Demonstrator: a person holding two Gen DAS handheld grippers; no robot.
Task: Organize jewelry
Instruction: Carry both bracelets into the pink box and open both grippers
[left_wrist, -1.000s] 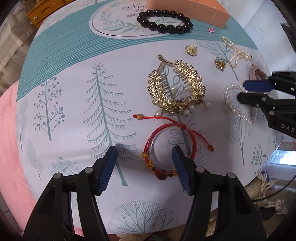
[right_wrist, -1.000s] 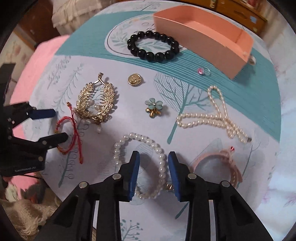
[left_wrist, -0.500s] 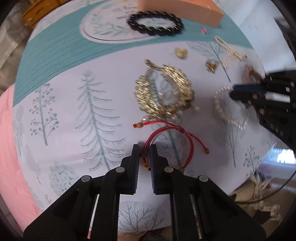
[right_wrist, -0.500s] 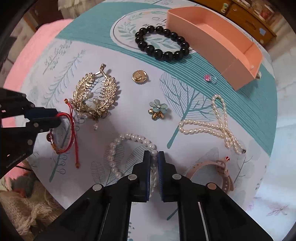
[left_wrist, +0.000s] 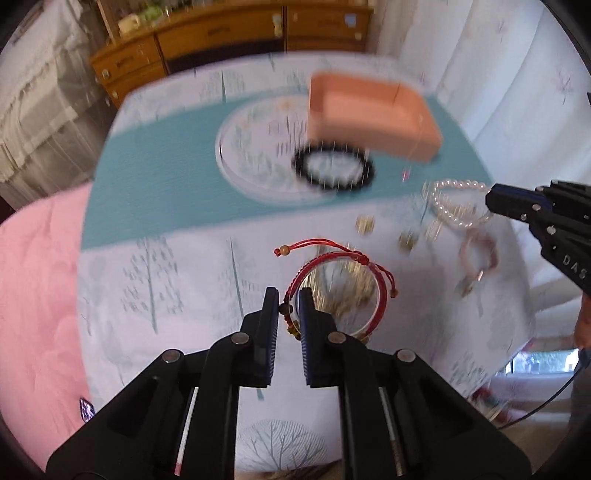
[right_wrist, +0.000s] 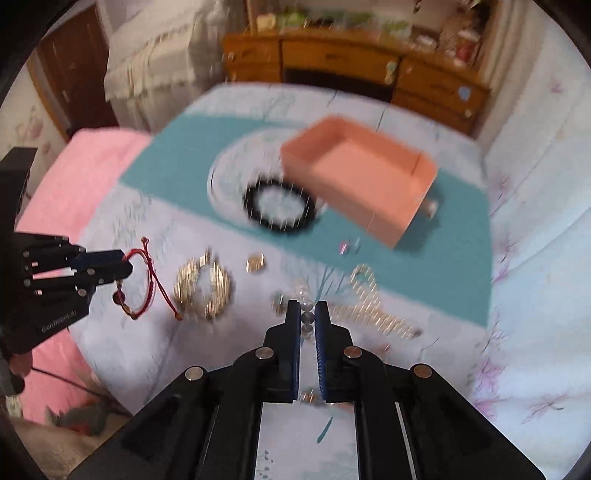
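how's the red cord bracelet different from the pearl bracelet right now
The red cord bracelet is braided string with loose knotted tails; the pearl bracelet is a loop of white beads. The red one hangs from the left gripper, the pearl one from the right gripper. Both are pinched in shut jaws, lifted off the tablecloth.

right gripper (left_wrist: 495, 197) body, right edge: white letters "DAS", cut off | left gripper (right_wrist: 125, 267) body, near left: "GenRobot.AI", blurred
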